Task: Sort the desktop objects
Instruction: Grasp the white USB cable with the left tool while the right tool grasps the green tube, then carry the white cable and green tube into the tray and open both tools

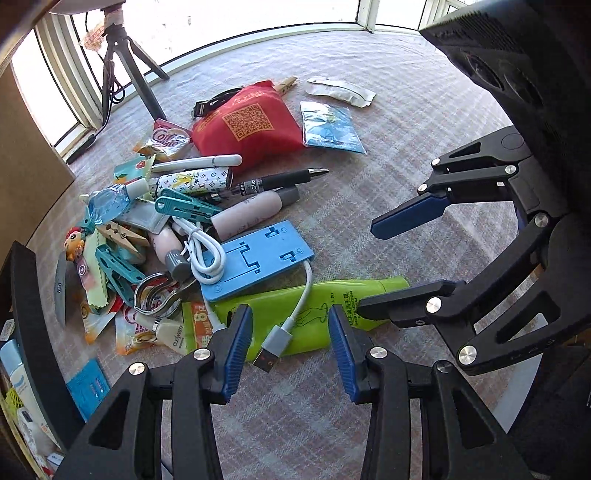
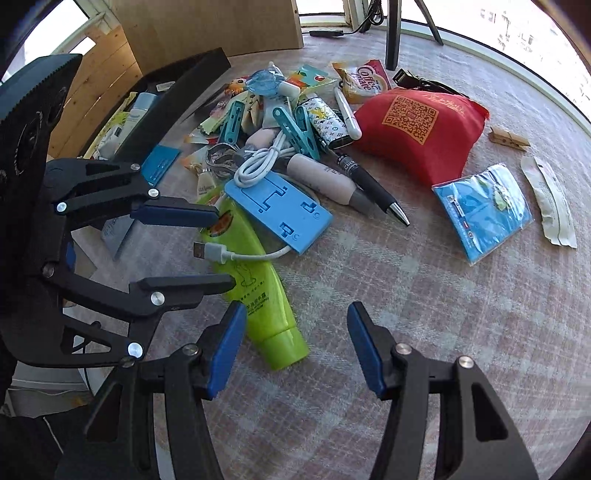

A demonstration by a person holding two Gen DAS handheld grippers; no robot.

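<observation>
While both tools hover over the worktop [image 2: 406, 295], the left tool [image 1: 290, 332] is spread wide with nothing between its blue pads, straddling a lime green tube [image 1: 314, 314] printed with small Chinese characters too fine to read; a white USB cable [image 1: 288, 332] trails across that tube. The right tool [image 2: 295, 343] is likewise wide open and empty, just beside the tube's cap end. A light blue phone stand [image 1: 255, 258] overlaps the tube's far end. Beyond lie a black pen [image 1: 280, 179] marked "click", teal clothes pegs [image 1: 184, 208] and a "Coffee mate" sachet [image 1: 168, 140]. A red pouch [image 1: 251, 122] bears an orange QR code. The worktop wears a pale checked cloth, and bright windows [image 1: 258, 14] close the room behind
</observation>
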